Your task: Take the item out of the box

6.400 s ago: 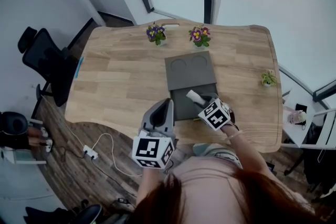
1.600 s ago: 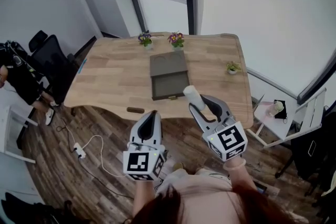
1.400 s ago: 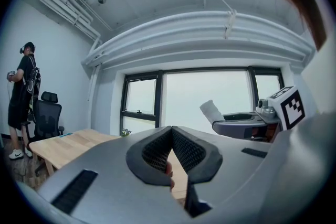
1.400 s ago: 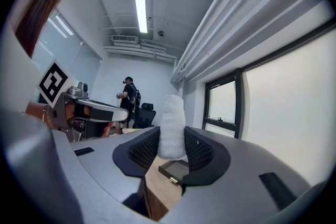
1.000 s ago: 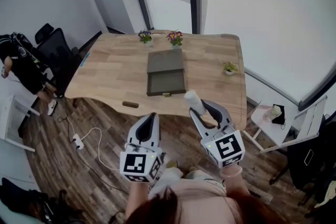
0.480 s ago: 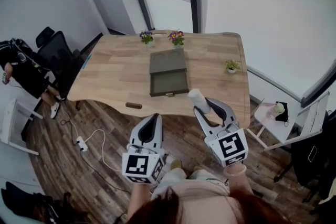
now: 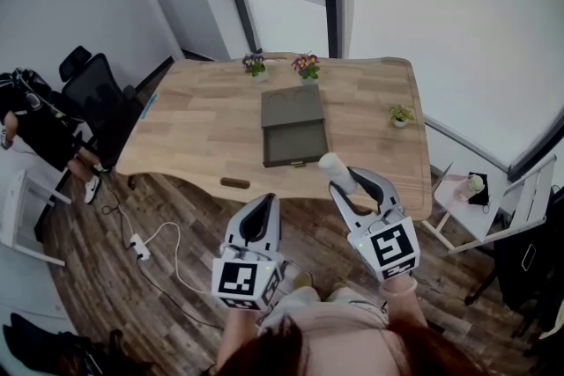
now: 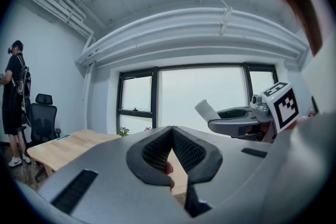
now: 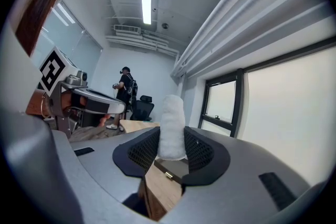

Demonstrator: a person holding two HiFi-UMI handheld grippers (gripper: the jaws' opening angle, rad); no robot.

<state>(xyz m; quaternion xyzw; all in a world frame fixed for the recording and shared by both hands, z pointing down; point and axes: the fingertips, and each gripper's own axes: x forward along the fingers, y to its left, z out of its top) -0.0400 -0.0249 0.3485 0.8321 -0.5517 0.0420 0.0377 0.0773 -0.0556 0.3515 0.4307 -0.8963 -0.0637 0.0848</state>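
The grey box (image 7: pixel 293 126) lies with its lid flung back on the wooden table (image 7: pixel 203 114), its tray looking bare inside. My right gripper (image 7: pixel 345 182) is held in the air well short of the table edge, shut on a white rolled item (image 7: pixel 334 167). That white roll (image 9: pixel 171 126) stands up between the right jaws in the right gripper view. My left gripper (image 7: pixel 262 209) hangs level beside it, over the floor, its jaws pressed together with nothing between them. From the left gripper view the right gripper (image 8: pixel 242 114) shows at right with the roll (image 8: pixel 207 110).
Two purple flower pots (image 7: pixel 254 63) (image 7: pixel 307 66) stand at the table's far edge and a small green plant (image 7: pixel 401 115) at its right. A dark small object (image 7: pixel 233 184) lies on the near edge. A person (image 7: pixel 35 132) stands by an office chair (image 7: pixel 101 106) at left. Cables (image 7: pixel 154 255) trail on the floor.
Over the earlier frames the right gripper lifted the white roll out of the box and I stepped back from the table. In the last second both grippers stay about the same.
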